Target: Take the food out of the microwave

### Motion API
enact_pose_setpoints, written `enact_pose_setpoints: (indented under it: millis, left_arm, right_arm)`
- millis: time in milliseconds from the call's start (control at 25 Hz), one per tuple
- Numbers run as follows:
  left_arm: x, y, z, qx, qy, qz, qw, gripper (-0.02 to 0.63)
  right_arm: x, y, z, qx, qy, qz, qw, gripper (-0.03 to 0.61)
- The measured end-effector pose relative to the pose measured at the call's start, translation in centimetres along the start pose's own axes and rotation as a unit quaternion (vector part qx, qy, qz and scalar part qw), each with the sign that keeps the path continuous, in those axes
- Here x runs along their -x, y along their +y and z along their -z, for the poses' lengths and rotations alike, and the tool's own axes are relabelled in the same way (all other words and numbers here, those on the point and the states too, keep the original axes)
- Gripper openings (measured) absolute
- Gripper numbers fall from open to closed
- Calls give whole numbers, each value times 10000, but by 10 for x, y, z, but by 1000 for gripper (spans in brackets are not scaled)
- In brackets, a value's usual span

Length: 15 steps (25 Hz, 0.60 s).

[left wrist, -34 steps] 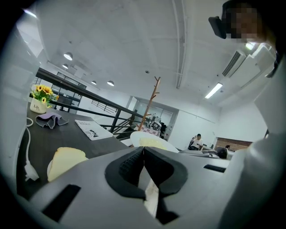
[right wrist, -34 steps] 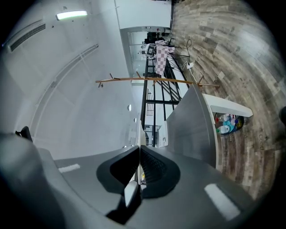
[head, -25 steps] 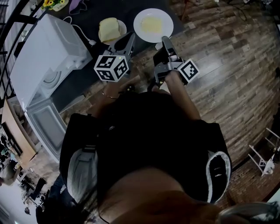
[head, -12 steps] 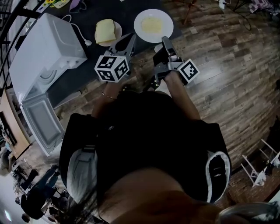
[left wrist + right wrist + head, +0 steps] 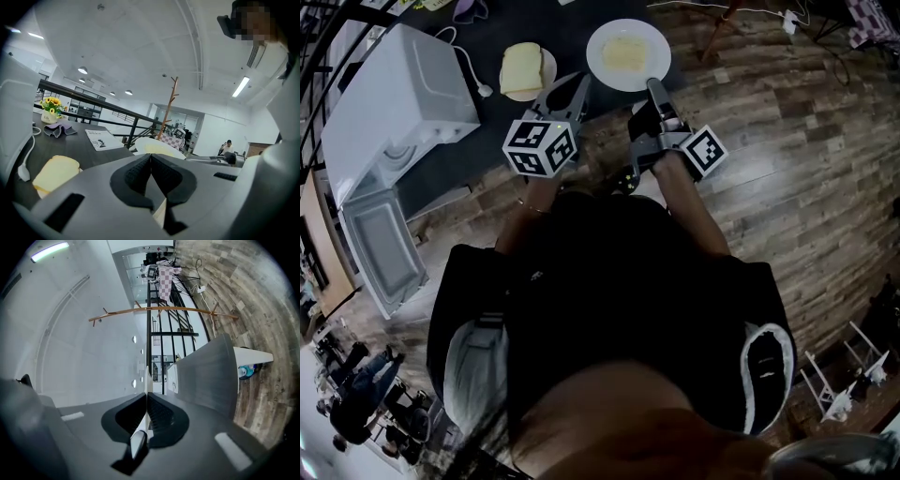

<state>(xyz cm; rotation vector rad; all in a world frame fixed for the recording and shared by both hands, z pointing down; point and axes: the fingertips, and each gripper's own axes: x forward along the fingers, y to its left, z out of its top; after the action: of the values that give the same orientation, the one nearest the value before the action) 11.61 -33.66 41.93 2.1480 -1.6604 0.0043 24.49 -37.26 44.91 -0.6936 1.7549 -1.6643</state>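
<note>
The left gripper (image 5: 151, 157) is fully closed with nothing between its pads. It points across the dark desk (image 5: 567, 23) at the gap between two plates, touching neither.

At the far left a white microwave (image 5: 394, 94) stands on the desk with its door (image 5: 380, 244) swung wide open. Its white cable (image 5: 467, 67) trails towards the plates. Next comes a small plate (image 5: 547, 58) carrying a thick bread slice (image 5: 520, 67), just left of the left gripper's tips.

Right of those tips is a larger white plate (image 5: 605, 36) with a flat, pale yellow square of food (image 5: 625, 53) in its middle. It is out of the microwave and well apart from it. Whether this plate rests on the desk or is raised off it cannot be told.

The right gripper (image 5: 147, 394), rolled onto its side, is clamped on the near rim of the larger plate. A thin white edge runs between its closed pads. Wooden floor (image 5: 787, 141) lies beyond on the right.
</note>
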Motion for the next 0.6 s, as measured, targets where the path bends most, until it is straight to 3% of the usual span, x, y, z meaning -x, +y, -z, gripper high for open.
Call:
enact_pose_setpoints:
  millis: [600]
  left_arm:
    - [13,28,9,224,-21,-635,9977,6]
  right_arm:
    - [-28,-5,10,-11,628,-118,9980,6]
